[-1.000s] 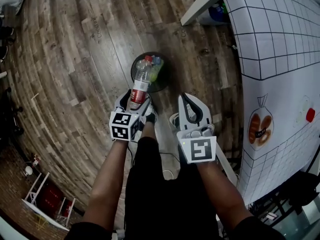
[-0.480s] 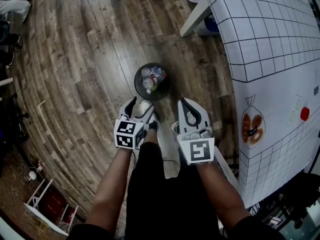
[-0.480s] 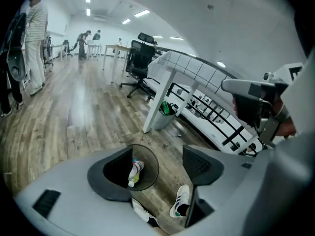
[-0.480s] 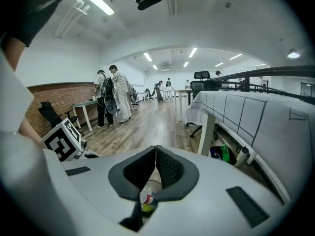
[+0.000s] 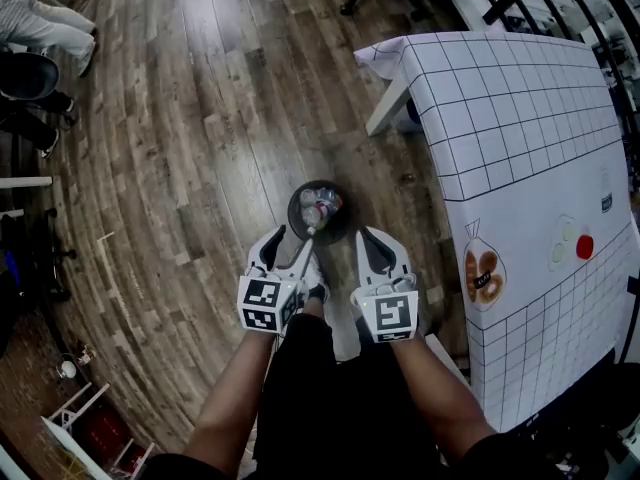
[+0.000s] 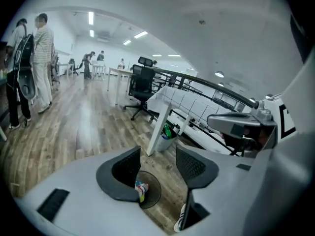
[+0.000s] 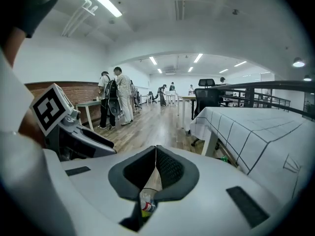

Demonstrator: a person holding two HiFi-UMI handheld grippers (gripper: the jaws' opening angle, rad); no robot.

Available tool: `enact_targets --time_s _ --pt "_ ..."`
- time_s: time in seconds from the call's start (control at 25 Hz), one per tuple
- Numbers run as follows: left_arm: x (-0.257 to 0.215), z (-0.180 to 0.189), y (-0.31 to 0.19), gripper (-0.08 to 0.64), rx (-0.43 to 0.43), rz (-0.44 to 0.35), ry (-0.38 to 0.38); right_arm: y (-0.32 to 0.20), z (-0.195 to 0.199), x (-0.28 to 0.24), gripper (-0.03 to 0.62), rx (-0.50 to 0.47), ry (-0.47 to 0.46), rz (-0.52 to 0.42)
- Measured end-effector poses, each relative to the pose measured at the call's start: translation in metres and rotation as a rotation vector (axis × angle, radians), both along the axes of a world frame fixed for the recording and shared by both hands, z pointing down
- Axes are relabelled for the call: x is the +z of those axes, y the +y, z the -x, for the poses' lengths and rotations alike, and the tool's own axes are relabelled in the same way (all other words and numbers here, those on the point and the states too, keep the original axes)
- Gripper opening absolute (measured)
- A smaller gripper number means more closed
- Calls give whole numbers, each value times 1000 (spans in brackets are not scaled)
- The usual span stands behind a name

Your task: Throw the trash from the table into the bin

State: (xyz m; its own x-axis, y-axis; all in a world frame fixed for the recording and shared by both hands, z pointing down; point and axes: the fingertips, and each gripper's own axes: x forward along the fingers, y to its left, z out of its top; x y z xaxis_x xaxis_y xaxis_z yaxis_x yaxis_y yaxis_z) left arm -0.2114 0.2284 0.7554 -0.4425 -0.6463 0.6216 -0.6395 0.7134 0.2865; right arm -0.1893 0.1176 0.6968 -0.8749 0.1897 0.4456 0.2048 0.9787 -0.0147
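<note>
Change: the bottle (image 5: 320,208) that the left gripper (image 5: 294,238) held over the bin (image 5: 300,226) a second ago now lies inside it, and both grippers sit higher above the floor (image 5: 180,168).
Left gripper: empty. Its jaws stand apart, having just been closing partway, and only floor and bin show between them.
Right gripper (image 5: 369,240): jaws pressed together, holding nothing.
Done: the bottle is in the bin, lying with other colourful scraps.
Left: a packet (image 5: 482,274) and a red disc (image 5: 585,246) with pale round pieces beside it lie on the table (image 5: 520,118), well apart from the bin. They are too small here to say for sure that they are trash, but at least one more trip looks likely.
Bin: small, round, dark, open-topped, standing on the floor just beside the table's leg.
Bottle: clear plastic, by the look of it, with a red label.
Table: covered by a white cloth with a black grid that hangs over the edge.
Floor: grey-brown wood-look planks with a slight sheen.
Jaws: dark, ribbed pads on smooth pale grey bodies.
</note>
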Motion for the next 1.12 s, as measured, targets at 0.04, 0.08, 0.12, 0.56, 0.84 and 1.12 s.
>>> enact_targets --time_s 0.04,0.08,0.12,0.56,0.84,1.12 --pt "-10 2 1 242 7 11 -22 2 2 -7 25 -5 -7 -1" --pt "-20 3 3 239 14 22 -43 4 4 -15 25 -9 -15 0" --pt "-30 4 4 227 19 29 -59 6 7 -24 25 -14 -27 3" --pt "-155 26 -2 51 3 -32 -283 22 27 -117 25 -60 -141 13" --pt "-238 43 -3 23 -39 -118 -424 36 31 -172 25 -100 -216 51" --pt "-284 50 2 23 -81 -177 -509 33 46 -222 25 -128 -324 16"
